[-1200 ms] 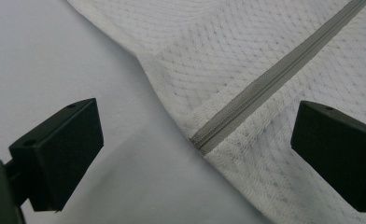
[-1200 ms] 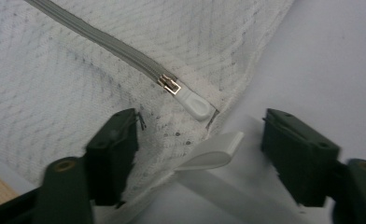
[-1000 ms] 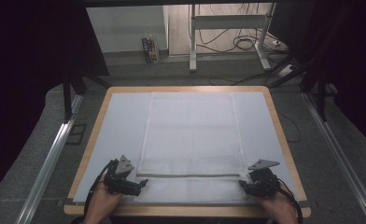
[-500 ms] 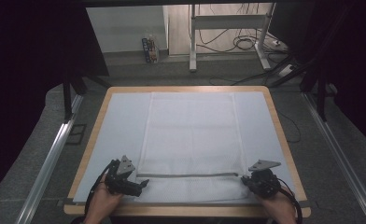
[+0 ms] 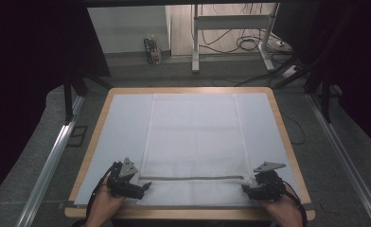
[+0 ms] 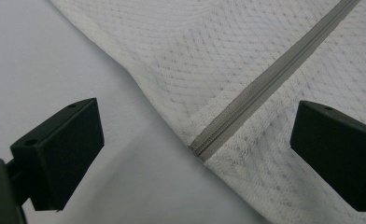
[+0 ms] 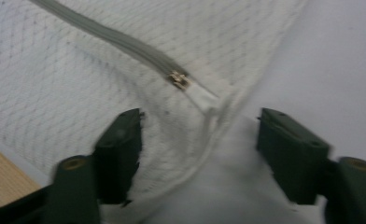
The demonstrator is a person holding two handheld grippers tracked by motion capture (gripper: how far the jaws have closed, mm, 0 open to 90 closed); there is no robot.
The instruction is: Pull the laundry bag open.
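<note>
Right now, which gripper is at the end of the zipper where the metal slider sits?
The right gripper: the slider lies just beyond its open jaws. The left gripper faces the zipper's plain end.

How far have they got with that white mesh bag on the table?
The mesh bag already lies flat on the table, its zipper run closed to the right end. In hand: the left hand-held gripper and the right hand-held gripper sit at the bag's two near corners, jaws open; the right's have just been opening, the bag's edge between them. Any folding or lifting is left.
</note>
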